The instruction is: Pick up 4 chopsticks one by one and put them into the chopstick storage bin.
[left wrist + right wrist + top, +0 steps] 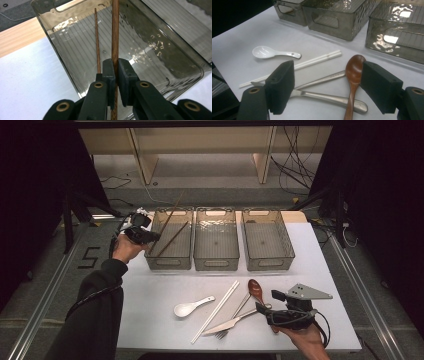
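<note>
The left gripper (116, 72) clamps a brown chopstick (115, 32) over the leftmost bin (169, 261), at ten o'clock; its tip perhaps inside. The right gripper (328, 86) gapes wide above the wooden spoon (353, 72).

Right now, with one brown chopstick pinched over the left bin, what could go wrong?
1. The left gripper pinches the brown chopstick low on its length; the long free end could swing and catch the bin's rim or miss the bin.
2. Dropped, it might land crossed over the other chopstick leaning inside.
3. The right gripper hangs open over the wooden spoon, which lies across the steel cutlery; closing could drag both.
</note>
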A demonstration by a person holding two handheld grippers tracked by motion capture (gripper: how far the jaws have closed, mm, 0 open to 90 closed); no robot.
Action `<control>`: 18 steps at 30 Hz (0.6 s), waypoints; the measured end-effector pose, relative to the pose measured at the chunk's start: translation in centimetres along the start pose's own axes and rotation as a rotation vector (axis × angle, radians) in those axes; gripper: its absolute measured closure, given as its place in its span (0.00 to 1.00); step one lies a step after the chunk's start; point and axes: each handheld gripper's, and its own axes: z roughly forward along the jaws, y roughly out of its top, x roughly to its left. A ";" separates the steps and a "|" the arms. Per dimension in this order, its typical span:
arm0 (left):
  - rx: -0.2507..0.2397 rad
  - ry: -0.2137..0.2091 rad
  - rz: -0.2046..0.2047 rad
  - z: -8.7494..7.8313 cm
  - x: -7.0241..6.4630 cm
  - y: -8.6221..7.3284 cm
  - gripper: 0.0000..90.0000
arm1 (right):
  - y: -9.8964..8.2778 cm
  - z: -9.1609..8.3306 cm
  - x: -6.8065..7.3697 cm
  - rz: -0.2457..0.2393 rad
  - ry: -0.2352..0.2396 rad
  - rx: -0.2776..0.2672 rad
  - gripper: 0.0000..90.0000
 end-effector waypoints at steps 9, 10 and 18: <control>0.003 -0.002 -0.011 0.6 -0.1 -0.2 0.93 | 0.0 0.0 0.1 -0.003 0.000 0.000 0.32; 0.008 -0.004 -0.009 0.6 -0.1 -0.2 0.93 | 0.0 0.0 0.1 -0.003 0.001 0.000 0.32; 0.023 -0.005 -0.009 1.1 -0.2 -0.5 0.93 | 0.0 0.1 0.1 -0.004 0.002 -0.002 0.32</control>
